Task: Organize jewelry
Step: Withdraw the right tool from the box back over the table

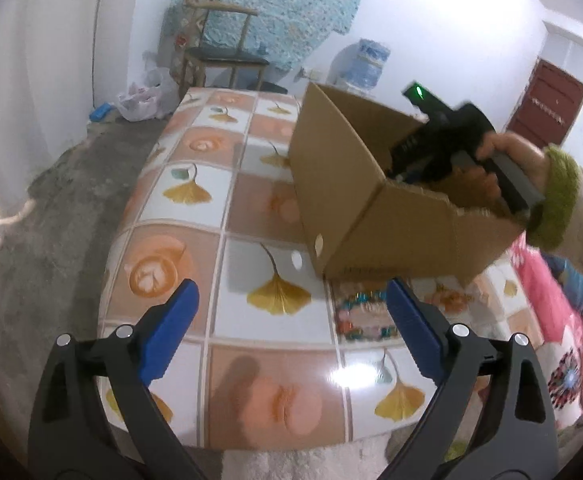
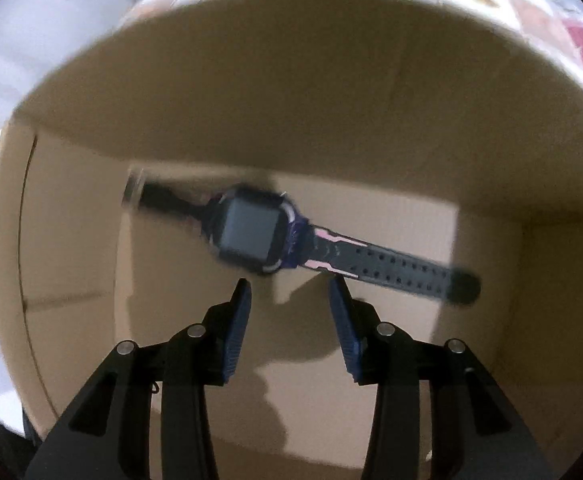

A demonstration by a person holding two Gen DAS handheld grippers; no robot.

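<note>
- left gripper: jaws wide apart, nothing between them, hovering over the near edge of the tabletop.
- beaded jewelry lies just below the right blue pad, beside the box's near wall. Risk: the wide jaws could clip the wall or scatter the beads while closing.
- right gripper: inside the cardboard box, pointing down, jaws partly apart, holding nothing.
- watch lies flat on the box floor, just past the fingertips. Risk: pulling out could catch the strap.

left wrist: slants onto table | right wrist: down inside box; shared
</note>
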